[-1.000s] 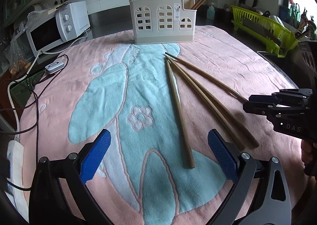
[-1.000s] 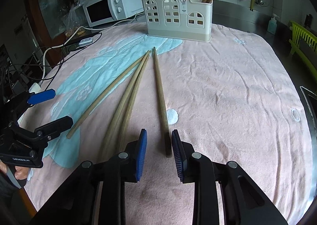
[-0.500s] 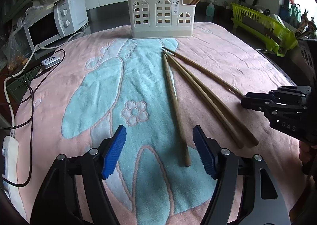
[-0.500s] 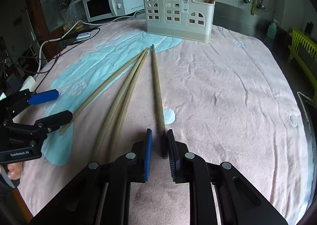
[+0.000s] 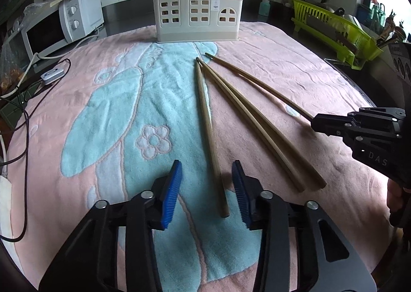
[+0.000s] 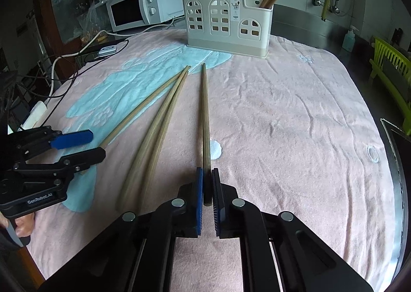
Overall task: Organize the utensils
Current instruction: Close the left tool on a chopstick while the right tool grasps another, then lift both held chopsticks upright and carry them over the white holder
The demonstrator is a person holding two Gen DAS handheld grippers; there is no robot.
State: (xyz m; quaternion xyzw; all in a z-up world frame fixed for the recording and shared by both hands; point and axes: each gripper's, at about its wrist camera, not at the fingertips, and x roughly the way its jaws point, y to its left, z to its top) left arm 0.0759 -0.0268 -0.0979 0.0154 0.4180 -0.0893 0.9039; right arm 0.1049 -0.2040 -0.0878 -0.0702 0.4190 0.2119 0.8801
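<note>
right tongs [image 6: 207, 190] are clenched on the near end of the rightmost chopstick [image 6: 204, 112]; left tongs [image 5: 206, 188] are released, straddling the leftmost chopstick [image 5: 206, 122]. both sticks' long axes run toward the far utensil holder [image 6: 226, 22].

Right tongs [image 6: 207, 189]: gap between the blue pads has narrowed from clearly parted to closed on the near end of the rightmost chopstick [image 6: 204, 117], lower centre of frame. Left tongs [image 5: 206, 189]: spread reduced from wide to moderately parted, now straddling the near end of the leftmost chopstick [image 5: 208, 127], without contact.
</note>
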